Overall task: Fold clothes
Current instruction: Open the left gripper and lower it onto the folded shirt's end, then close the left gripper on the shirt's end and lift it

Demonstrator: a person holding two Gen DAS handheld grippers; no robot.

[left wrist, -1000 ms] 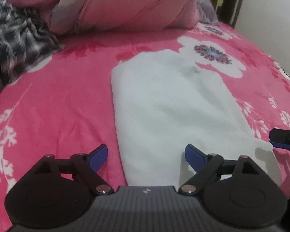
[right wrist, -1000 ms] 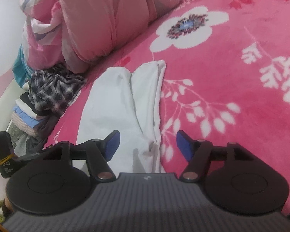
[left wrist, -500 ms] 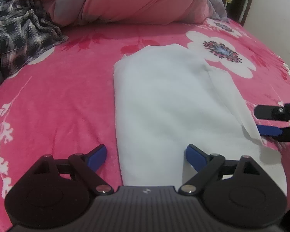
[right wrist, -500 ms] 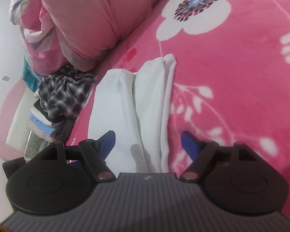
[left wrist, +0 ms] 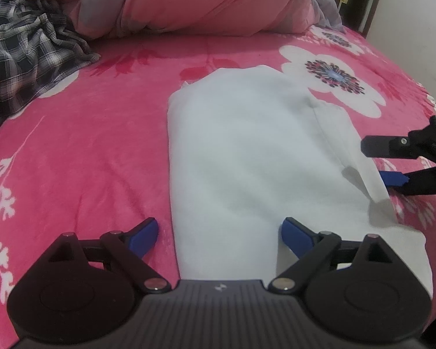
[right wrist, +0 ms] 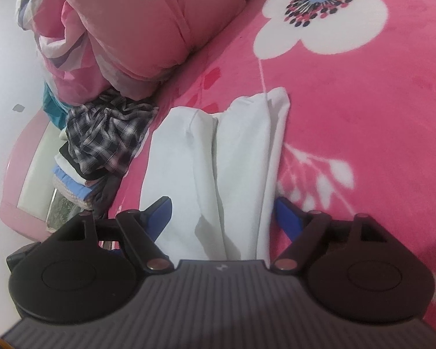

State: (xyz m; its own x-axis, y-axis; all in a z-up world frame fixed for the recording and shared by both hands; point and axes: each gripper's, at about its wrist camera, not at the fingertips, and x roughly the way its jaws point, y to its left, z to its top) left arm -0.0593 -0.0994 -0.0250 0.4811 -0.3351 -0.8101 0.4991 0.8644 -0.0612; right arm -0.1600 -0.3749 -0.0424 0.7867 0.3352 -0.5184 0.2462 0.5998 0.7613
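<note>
Lying flat on pink floral bed cover [left wrist: 81, 145]: white garment [left wrist: 247, 157], folded lengthwise into a long narrow panel, near end running under both cameras. No containers in view.

Left tool [left wrist: 220, 234]: spread wide open, blue fingertips [left wrist: 144, 234] either side of the garment's near left edge, one over bare cover, the other over white cloth. Holding nothing.

Right tool [right wrist: 223, 212]: also wide open, straddling the garment's right side; left tip over cloth, right tip at the cloth edge by the cover. Gripping nothing. Seen from left wrist view as a black linkage with blue tip [left wrist: 392, 178] entering at right, level with a raised flap of the garment's right edge. Contact with flap: cannot tell.

Edges and room: wide open cover to left of garment and to its right, patterned with large white flowers [right wrist: 322, 14]. Rolled pink quilt [left wrist: 206, 0] across the far end, apart from the garment's far edge. Crumpled plaid shirt [left wrist: 29, 49] at far left, well apart from garment, atop a stack of folded clothes [right wrist: 72, 186] in right wrist view.

Garment look: smooth, plain white, left edge straight and crisp; right side layered, with a lengthwise seam and two long overlapping folds visible from right wrist view.
</note>
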